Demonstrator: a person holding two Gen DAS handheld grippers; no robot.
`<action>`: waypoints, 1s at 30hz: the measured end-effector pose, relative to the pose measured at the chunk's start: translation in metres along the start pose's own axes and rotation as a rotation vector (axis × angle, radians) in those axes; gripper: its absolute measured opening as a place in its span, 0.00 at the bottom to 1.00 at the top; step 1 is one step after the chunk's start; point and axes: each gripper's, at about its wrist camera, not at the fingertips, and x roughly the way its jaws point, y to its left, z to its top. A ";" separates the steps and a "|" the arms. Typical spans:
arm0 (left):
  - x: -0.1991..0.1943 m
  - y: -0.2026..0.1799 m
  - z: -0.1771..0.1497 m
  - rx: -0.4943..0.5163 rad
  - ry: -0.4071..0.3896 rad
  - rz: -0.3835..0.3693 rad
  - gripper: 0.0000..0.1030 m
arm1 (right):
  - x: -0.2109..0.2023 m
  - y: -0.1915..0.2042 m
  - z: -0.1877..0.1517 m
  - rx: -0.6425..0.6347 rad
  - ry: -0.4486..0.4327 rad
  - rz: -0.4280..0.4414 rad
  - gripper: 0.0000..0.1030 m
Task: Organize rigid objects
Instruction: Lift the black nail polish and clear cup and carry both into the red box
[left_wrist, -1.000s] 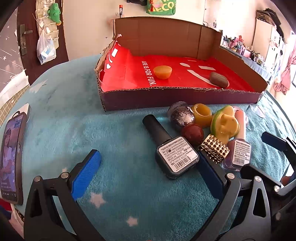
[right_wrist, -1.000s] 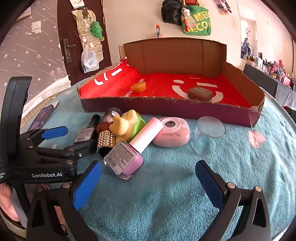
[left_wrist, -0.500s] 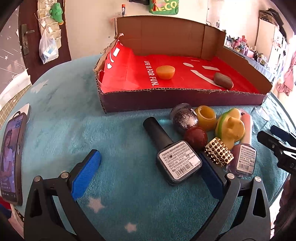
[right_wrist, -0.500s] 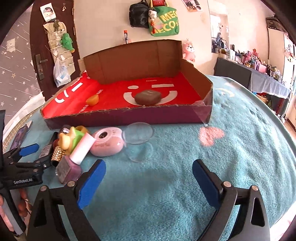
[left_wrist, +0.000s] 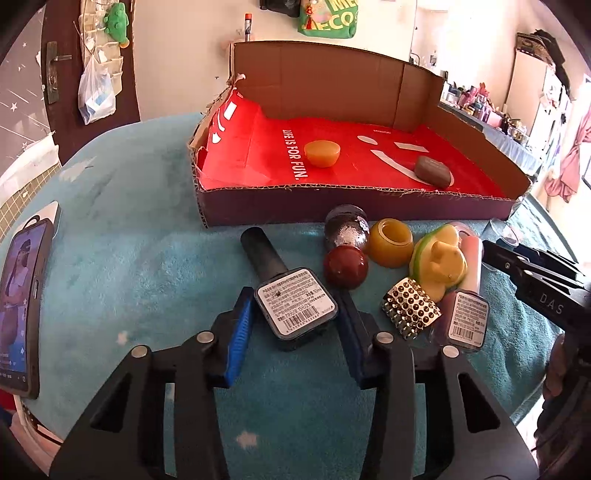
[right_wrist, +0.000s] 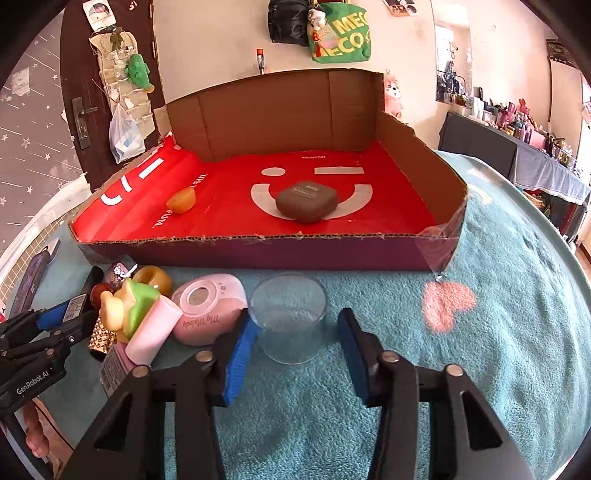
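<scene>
My left gripper (left_wrist: 293, 334) has closed around the base of a black nail polish bottle (left_wrist: 291, 295) lying on the teal cloth; its blue pads touch both sides. My right gripper (right_wrist: 295, 345) is narrowed around a clear glass cup (right_wrist: 290, 319) lying on its side; small gaps still show beside the pads. Behind both stands a cardboard box (right_wrist: 258, 251) with a red lining, holding an orange cup (left_wrist: 322, 153) and a brown case (right_wrist: 306, 201).
A cluster lies in front of the box: glitter ball (left_wrist: 346, 230), dark red ball (left_wrist: 346, 266), amber ring (left_wrist: 390, 242), yellow-green toy (left_wrist: 439, 260), gold studded piece (left_wrist: 411, 312), pink polish bottle (left_wrist: 467, 295), pink case (right_wrist: 208, 308). A phone (left_wrist: 22, 299) lies at the left edge.
Both grippers narrowed from wide open. The left one moved forward around the black bottle. The right one swung right and came in around the glass cup.
</scene>
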 end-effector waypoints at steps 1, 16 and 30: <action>-0.001 0.001 0.000 -0.006 -0.002 -0.001 0.40 | -0.001 0.002 0.000 -0.008 -0.004 -0.008 0.41; -0.039 -0.001 0.001 -0.002 -0.095 -0.017 0.40 | -0.044 0.012 0.003 0.002 -0.074 0.072 0.41; -0.050 -0.007 0.002 0.024 -0.126 -0.040 0.40 | -0.054 0.020 0.001 -0.009 -0.078 0.104 0.41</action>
